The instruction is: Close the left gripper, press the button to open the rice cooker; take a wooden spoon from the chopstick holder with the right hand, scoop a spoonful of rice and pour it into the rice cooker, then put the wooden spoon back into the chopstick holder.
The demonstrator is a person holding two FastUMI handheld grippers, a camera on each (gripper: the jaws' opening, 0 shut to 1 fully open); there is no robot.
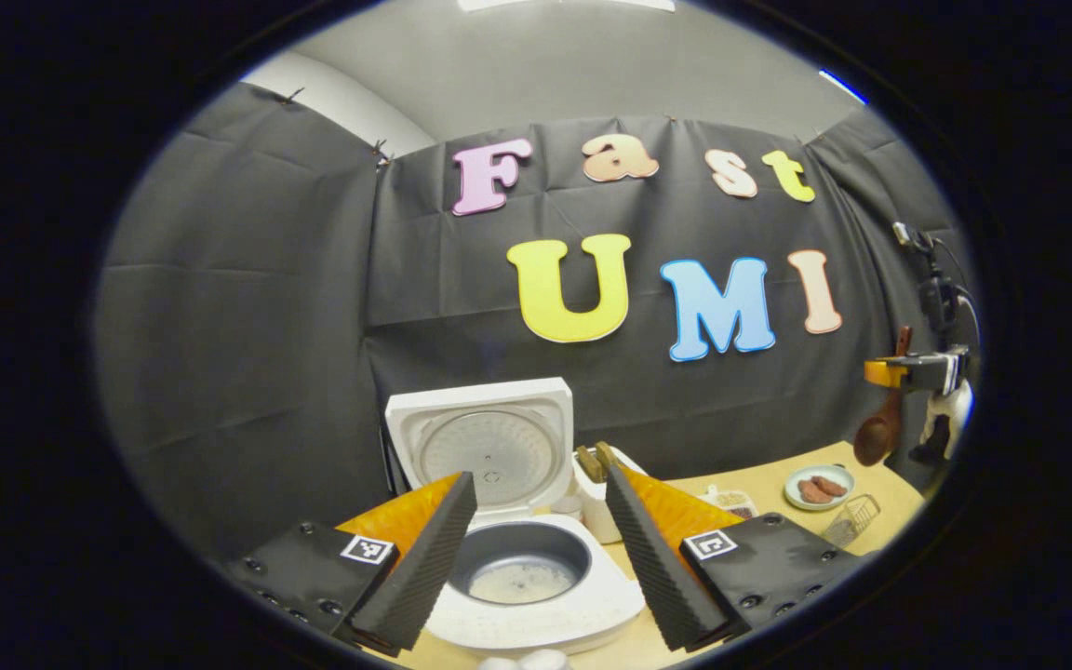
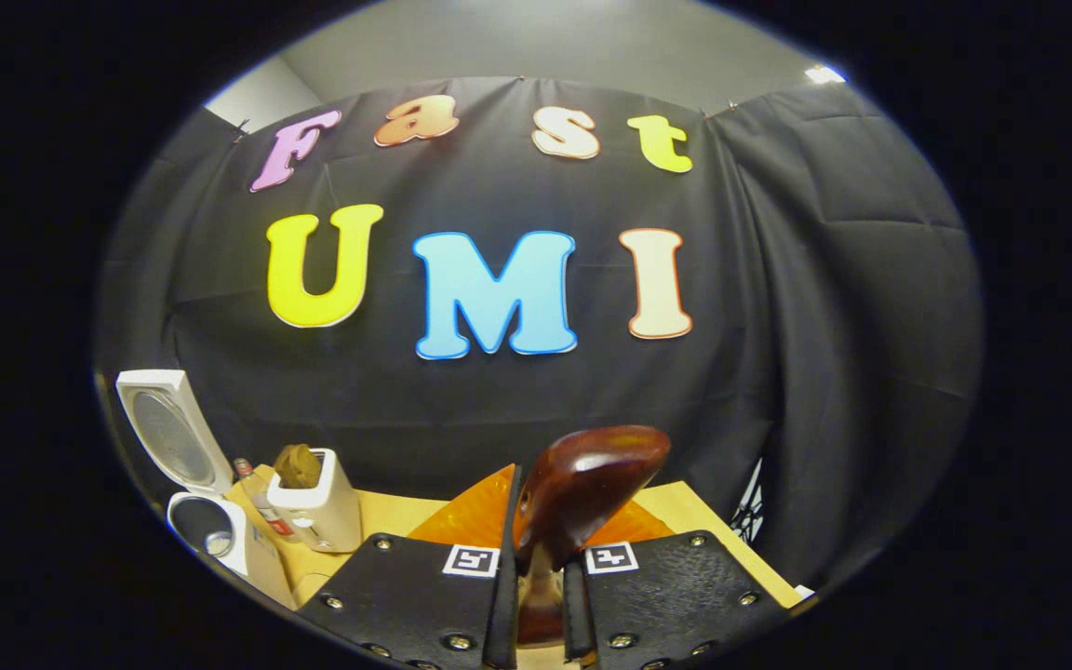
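The rice cooker point(image 1: 517, 521) stands on the counter point(image 1: 769, 489) with its lid up and some rice in the pot. The left claw point(image 1: 531, 549) hangs wide open before it, holding nothing. The wooden spoon point(image 2: 582, 493) looks light, stiff and smooth, perhaps slippery; its handle is the place to grip. The right claw point(image 2: 541, 596) is clamped on that handle, bowl upward, well right of the chopstick holder point(image 2: 317, 507).
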